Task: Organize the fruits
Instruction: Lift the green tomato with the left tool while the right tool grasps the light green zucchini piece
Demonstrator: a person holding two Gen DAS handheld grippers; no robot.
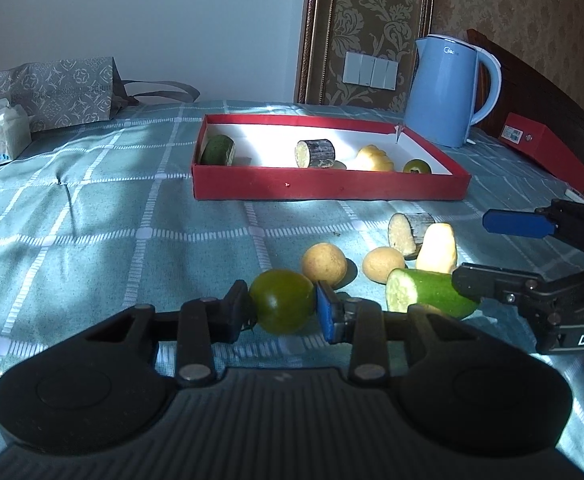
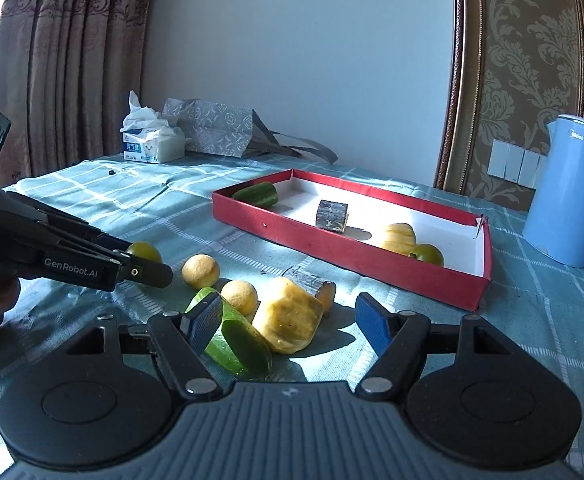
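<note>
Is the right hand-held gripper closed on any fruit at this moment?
No, the right hand-held gripper stands open over the yellow peeled fruit chunk, gripping nothing.

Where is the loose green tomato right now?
The green tomato sits between the left gripper fingers, low and central in the left wrist view, above the tablecloth, just in front of two potatoes.

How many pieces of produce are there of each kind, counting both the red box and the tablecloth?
Green round fruits: 2
Cucumber pieces: 2
Dark-skinned cut pieces: 2
Yellow peeled pieces: 2
Small tan round fruits: 2
Total: 10
</note>
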